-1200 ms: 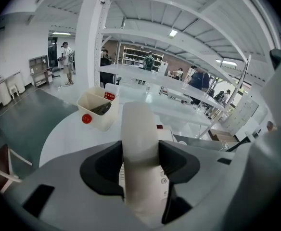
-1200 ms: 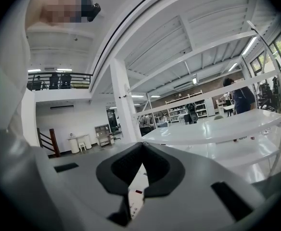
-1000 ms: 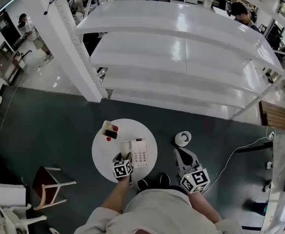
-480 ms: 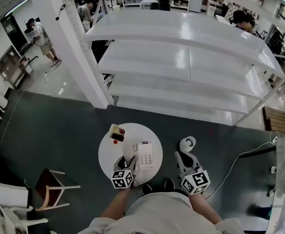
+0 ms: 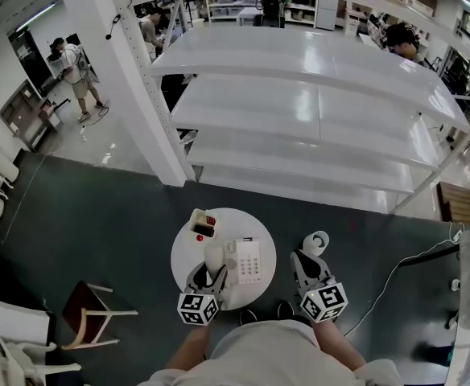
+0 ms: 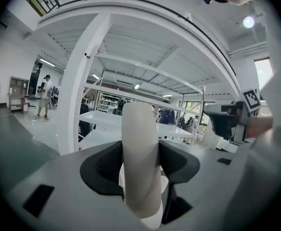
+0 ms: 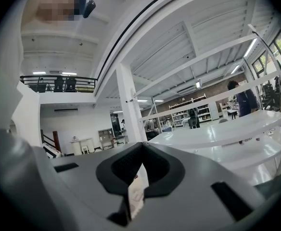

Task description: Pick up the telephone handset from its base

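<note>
Clamping shut on the cream telephone handset (image 6: 139,129), which juts ahead between its jaws with the base (image 5: 249,261) just to its right, the left gripper (image 6: 140,158) seems well placed: rigid, light, slippery plastic, likely best gripped mid-shaft.

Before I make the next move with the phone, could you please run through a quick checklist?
1. Left gripper shut on the handset: ok, jaws press both its sides.
2. Handset clear of the phone base: cannot tell.
3. Cord free: cannot tell, none visible.
4. Right gripper off the round table, jaws together: ok.
5. Small box apart from the handset: ok.
</note>
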Motion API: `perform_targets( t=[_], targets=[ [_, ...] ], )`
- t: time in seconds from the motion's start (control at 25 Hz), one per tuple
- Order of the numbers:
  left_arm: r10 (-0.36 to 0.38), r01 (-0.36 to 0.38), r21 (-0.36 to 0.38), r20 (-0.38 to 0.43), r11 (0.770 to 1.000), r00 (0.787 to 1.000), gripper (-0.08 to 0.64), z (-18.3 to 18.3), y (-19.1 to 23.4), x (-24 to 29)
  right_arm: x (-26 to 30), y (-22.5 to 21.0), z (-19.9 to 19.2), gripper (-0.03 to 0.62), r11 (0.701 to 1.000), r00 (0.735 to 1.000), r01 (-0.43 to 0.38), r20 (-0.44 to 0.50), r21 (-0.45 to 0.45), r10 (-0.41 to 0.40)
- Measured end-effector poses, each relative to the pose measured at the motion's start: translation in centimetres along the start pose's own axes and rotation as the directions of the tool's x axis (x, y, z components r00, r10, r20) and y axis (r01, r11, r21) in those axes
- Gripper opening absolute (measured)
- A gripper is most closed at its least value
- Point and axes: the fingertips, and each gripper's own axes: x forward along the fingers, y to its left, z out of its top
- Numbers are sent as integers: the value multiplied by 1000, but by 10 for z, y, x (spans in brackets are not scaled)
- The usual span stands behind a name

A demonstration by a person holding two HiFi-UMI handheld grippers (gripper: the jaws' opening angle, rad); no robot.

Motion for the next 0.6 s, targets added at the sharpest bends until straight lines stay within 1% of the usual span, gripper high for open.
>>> perform_targets(
  t=[0.16,0.36,0.6],
  targets=[
    [-5,4,14,58,1000,998,236,25,5,-12,2,8,4,8,1000,1000,1,18,-4,-1],
    [-10,4,44,144,999,989,236,58,11,-25,4,14,11,8,1000,999,16,43,-10,-15],
    [-20,2,86,210,996,977,236,85,13,-35,6,21,17,8,1000,998,14,68,-23,-12]
  ],
)
